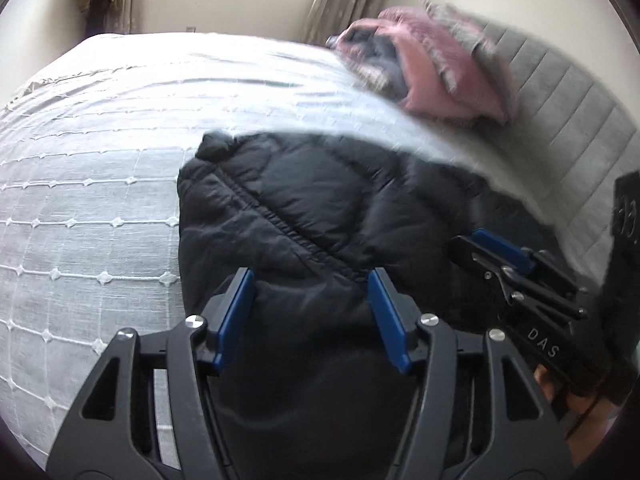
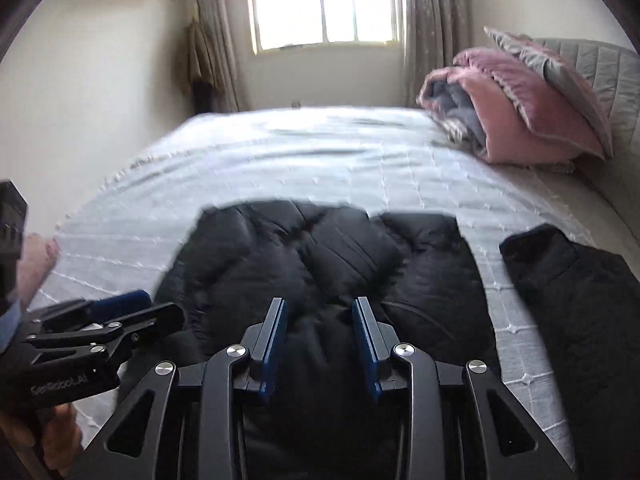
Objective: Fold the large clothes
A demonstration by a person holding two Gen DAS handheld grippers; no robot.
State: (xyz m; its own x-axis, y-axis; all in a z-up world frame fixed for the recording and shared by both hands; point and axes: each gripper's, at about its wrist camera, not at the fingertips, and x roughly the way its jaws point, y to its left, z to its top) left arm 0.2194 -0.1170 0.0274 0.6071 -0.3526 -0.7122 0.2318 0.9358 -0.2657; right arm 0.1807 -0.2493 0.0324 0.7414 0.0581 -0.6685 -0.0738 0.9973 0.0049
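A black quilted puffer jacket (image 1: pixel 320 208) lies on the bed's pale grey bedspread (image 1: pixel 100 160); it also shows in the right wrist view (image 2: pixel 328 256), with one sleeve (image 2: pixel 576 292) lying apart to the right. My left gripper (image 1: pixel 312 276) is open just above the jacket's near edge, holding nothing. My right gripper (image 2: pixel 320 304) is open over the jacket's middle, holding nothing. The right gripper also shows in the left wrist view (image 1: pixel 500 252), and the left gripper shows in the right wrist view (image 2: pixel 132 308).
A folded pink quilt (image 2: pixel 520 116) and a grey pillow (image 2: pixel 560 64) lie at the head of the bed, against a grey padded headboard (image 1: pixel 560 112). A window (image 2: pixel 324 0) with curtains is behind the bed.
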